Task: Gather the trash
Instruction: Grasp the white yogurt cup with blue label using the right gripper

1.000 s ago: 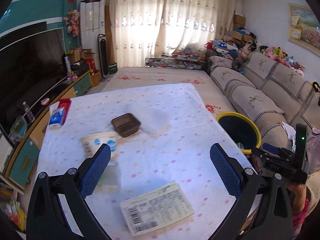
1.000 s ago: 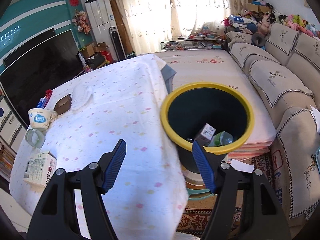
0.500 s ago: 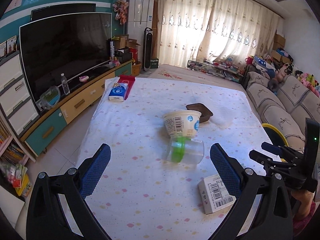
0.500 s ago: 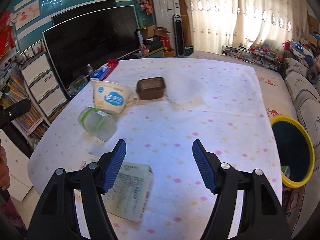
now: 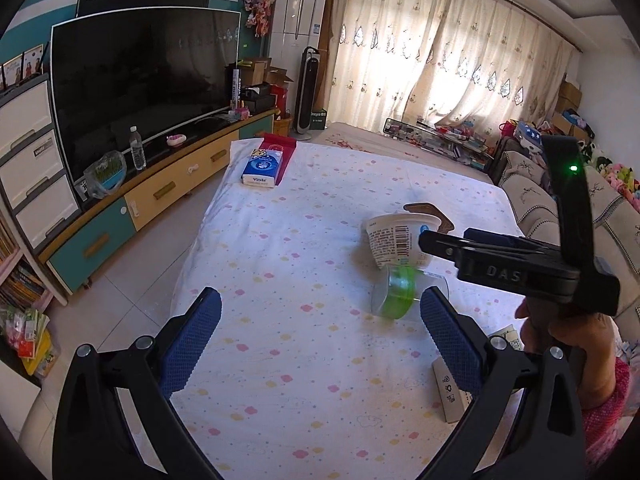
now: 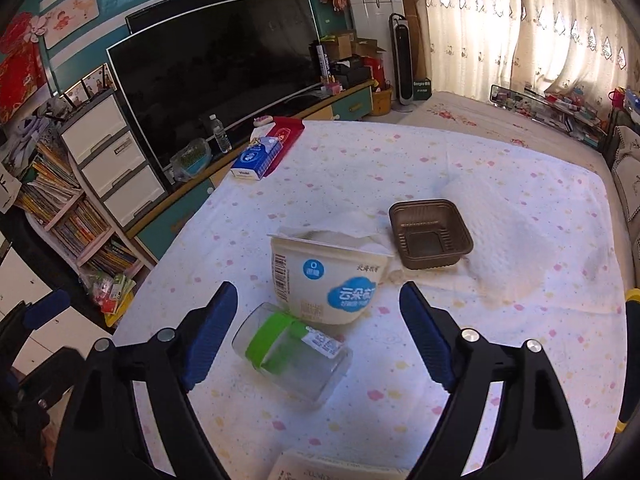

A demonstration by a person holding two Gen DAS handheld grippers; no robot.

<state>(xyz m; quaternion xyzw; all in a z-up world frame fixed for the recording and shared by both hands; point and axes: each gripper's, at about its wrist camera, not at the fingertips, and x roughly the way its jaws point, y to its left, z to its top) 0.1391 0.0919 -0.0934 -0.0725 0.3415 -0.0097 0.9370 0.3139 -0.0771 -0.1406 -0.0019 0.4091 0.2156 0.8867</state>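
Note:
A white yogurt tub (image 6: pixel 326 276) stands on the table (image 6: pixel 520 340). A clear jar with a green band (image 6: pixel 290 354) lies on its side just in front of it. A brown plastic tray (image 6: pixel 430 234) sits behind on a white paper napkin (image 6: pixel 516 240). A flat carton (image 6: pixel 340 470) lies at the near edge. My right gripper (image 6: pixel 318 334) is open and empty, its fingers either side of the jar and tub. My left gripper (image 5: pixel 320 340) is open and empty over bare tablecloth; the tub (image 5: pixel 394 242), jar (image 5: pixel 400 294) and carton (image 5: pixel 452 394) lie to its right.
A blue tissue pack (image 5: pixel 262 168) and a red box (image 5: pixel 280 148) sit at the table's far left corner. The yellow-rimmed bin (image 6: pixel 630 360) shows at the right edge. A TV cabinet (image 5: pixel 152 192) runs along the left, a sofa (image 5: pixel 600 216) along the right.
Both grippers have swung left, away from the bin, and closed in on the table. The right gripper now frames the jar and tub. Both stay open and empty.

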